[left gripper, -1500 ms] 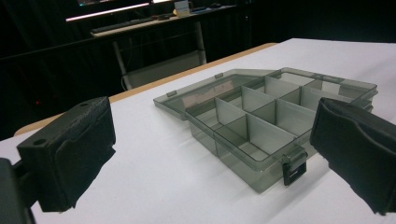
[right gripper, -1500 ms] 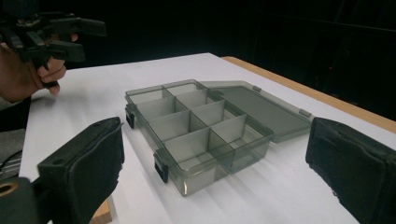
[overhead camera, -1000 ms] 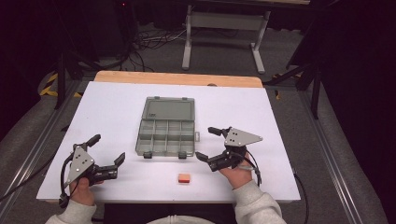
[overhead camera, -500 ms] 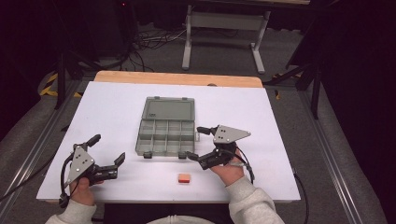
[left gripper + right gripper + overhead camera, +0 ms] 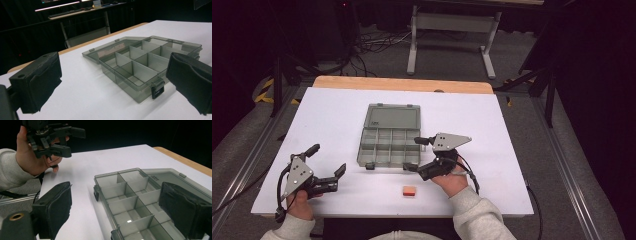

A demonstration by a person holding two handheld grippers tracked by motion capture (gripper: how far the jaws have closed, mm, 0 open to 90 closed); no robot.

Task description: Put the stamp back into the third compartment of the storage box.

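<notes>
Both tools are held spread with nothing between the jaws: the right tool [image 5: 418, 156] at the lower right corner of the open compartment box [image 5: 388, 142], the left tool [image 5: 328, 160] well apart at lower left. At frame center on the white counter [image 5: 512, 145], the box's long axis runs top to bottom, lid [image 5: 392, 118] laid flat toward the top.

The right gripper view crops the organizer box [image 5: 130, 202] at the bottom edge, behind its jaws.

Lab, white table [image 5: 337, 115], floor cables [image 5: 367, 52], metal stand [image 5: 452, 30]
</notes>
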